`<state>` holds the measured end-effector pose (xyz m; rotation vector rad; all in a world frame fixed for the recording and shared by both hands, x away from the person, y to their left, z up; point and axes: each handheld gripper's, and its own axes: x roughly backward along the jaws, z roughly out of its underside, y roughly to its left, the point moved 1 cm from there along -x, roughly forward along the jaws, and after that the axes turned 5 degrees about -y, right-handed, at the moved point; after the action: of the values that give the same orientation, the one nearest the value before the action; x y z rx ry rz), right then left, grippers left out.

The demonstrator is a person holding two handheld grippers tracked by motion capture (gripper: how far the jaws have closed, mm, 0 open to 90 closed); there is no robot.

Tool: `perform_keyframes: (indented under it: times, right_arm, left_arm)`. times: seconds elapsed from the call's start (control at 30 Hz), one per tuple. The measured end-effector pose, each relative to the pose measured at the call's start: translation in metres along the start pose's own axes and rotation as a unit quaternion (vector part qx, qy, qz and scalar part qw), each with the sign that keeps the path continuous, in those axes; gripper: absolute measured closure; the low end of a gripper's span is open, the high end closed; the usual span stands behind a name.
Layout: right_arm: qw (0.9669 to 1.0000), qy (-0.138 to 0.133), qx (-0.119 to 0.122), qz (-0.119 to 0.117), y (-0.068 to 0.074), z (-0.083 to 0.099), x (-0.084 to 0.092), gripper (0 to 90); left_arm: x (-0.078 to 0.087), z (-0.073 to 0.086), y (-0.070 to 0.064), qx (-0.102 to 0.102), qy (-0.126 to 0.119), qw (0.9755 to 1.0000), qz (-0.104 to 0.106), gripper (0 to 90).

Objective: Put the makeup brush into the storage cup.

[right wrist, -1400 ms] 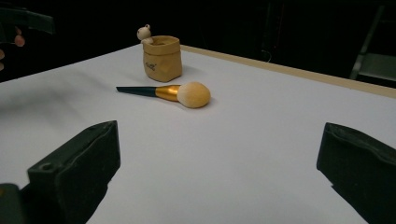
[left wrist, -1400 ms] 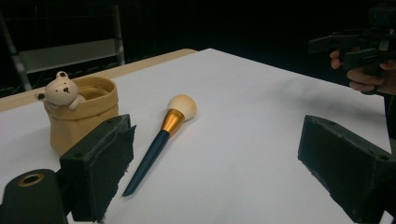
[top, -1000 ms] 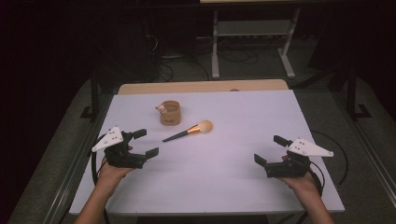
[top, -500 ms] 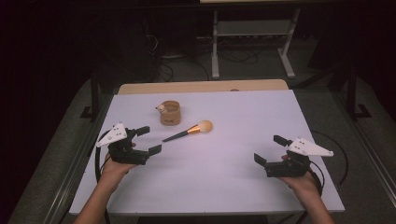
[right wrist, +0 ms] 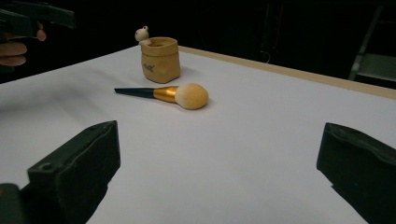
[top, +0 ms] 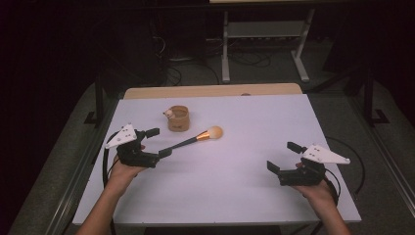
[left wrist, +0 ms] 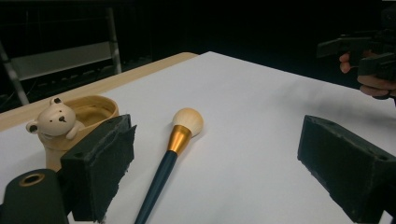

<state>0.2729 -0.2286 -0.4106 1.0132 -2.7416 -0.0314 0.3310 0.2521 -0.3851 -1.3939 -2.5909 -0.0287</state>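
The left gripper (top: pixel 149 145) has its jaws spread wide and released, gripping nothing. In the left gripper view the makeup brush (left wrist: pixel 170 156) lies flat on the worktop (left wrist: pixel 261 121) between the two black jaws, nearer the jaw at the left of that view, its dark handle running back toward the camera and its pale round head pointing away. Whether the handle touches that jaw cannot be told; in the high view the handle's end lies just at the lower jaw tip. The right gripper (top: pixel 286 159) also has its jaws wide apart and empty, held low over the white worktop (top: pixel 254 127) well apart from the brush (top: pixel 195 139).

The brush lies on the left half of the worktop, just in front of the small tan cup (top: pixel 178 118), close to it but not touching.

The left gripper view brings out a little bear figure (left wrist: pixel 53 121) perched on the rim of the cup (left wrist: pixel 88 114), and the cup's hollow inside; the high view gives the bear as a pale blob. The right gripper view shows the cup (right wrist: pixel 160 59) as a bag-like pot with small writing on its side, too small to read, and the brush (right wrist: pixel 168 94) lying side-on with a gold band behind the head. The high view shows both hands and the trailing cables.
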Motion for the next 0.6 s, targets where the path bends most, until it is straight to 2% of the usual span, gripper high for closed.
perform_keyframes:
  times: [0.33,0.6]
  right_arm:
    - [1.0000,-0.001,-0.001,0.000,0.000,0.000,0.000,0.0]
    - [1.0000,-0.002,0.000,0.000,0.000,-0.001,0.000,0.0]
  left_arm:
    - [-0.007,-0.007,0.004,-0.008,-0.002,1.0000,0.004,10.2]
    - [-0.013,-0.008,0.006,-0.007,-0.005,0.9999,0.008,10.2]
